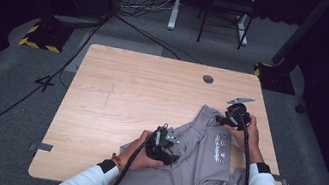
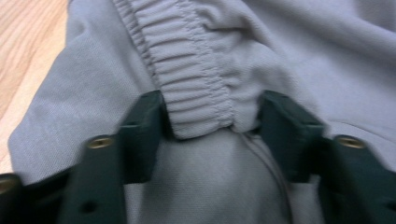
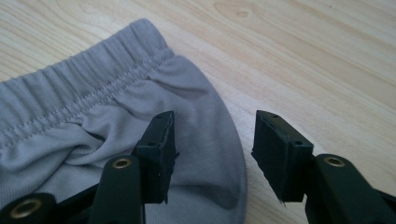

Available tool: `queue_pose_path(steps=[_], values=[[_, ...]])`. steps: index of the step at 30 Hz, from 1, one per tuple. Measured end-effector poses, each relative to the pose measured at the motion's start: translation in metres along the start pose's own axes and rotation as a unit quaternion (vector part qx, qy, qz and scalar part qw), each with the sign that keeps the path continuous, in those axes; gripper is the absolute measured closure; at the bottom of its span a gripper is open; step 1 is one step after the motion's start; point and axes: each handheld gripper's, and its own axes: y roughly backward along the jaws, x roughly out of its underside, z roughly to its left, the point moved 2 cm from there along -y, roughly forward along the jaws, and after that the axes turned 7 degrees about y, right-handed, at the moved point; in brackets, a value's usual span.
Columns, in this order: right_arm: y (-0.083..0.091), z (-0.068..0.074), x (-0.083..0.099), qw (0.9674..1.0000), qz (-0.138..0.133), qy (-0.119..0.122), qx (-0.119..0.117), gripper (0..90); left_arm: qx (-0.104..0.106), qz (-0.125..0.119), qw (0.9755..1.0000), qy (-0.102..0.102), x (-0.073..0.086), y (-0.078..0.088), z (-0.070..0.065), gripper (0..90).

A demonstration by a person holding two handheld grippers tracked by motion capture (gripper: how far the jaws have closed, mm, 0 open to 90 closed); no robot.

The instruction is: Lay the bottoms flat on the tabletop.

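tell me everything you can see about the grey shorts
The shorts are light grey, soft woven fabric, with a gathered, stitched elastic waistband and a small multicoloured print on one leg. They lie crumpled on the wooden table at its near right, hanging over the near edge. The left gripper stands open astride a fold of the waistband; the right gripper is open over the waistband's corner edge.

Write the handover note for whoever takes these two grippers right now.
Left gripper: open, jaws on either side of the elastic waistband of the grey shorts, not closed on it.
Right gripper: open over the shorts' edge, one jaw above the fabric, the other above bare wooden table.
Shorts lie crumpled at the table's near right, partly over the near edge.
Done: both grippers positioned at the shorts.
Left: probably close both, then lift and spread the shorts.
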Motion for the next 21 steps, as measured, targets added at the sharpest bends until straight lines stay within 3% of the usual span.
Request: queue_pose_path(steps=[1,3,5,8,12,17,18,19,21], values=[[-0.001,0.0,0.001,1.0,0.004,-0.001,-0.002,50.3,-0.004,0.004,1.0,-0.006,0.0,0.001,-0.001,58.9],[-0.004,0.0,0.002,1.0,0.008,0.0,-0.006,52.7,-0.029,0.013,0.9989,-0.034,-0.003,0.005,-0.001,62.5],[-0.006,0.0,0.003,0.9999,0.008,-0.003,-0.009,54.0,-0.045,0.018,0.9979,-0.042,-0.005,0.009,0.003,63.4],[-0.007,-0.002,0.004,0.9999,0.009,-0.005,-0.007,58.2,-0.053,0.005,0.9982,-0.028,-0.007,0.022,0.018,63.5],[-0.008,-0.001,0.002,1.0,0.008,0.001,-0.002,66.7,-0.091,-0.007,0.9957,-0.012,-0.009,0.04,0.047,63.6],[-0.014,0.001,-0.007,0.9996,0.015,0.003,0.025,63.1,-0.151,-0.004,0.9886,0.005,-0.013,0.049,0.091,63.6],[-0.015,0.001,-0.008,0.9995,0.016,0.001,0.029,63.1,-0.169,-0.003,0.9855,0.013,-0.016,0.051,0.104,63.7],[-0.017,0.002,-0.011,0.9991,0.015,0.006,0.04,61.7,-0.175,-0.007,0.9842,0.022,-0.017,0.053,0.111,63.7],[-0.02,0.006,-0.014,0.9986,0.008,0.011,0.051,60.7,-0.203,0.001,0.9788,0.024,-0.021,0.054,0.132,63.7]])
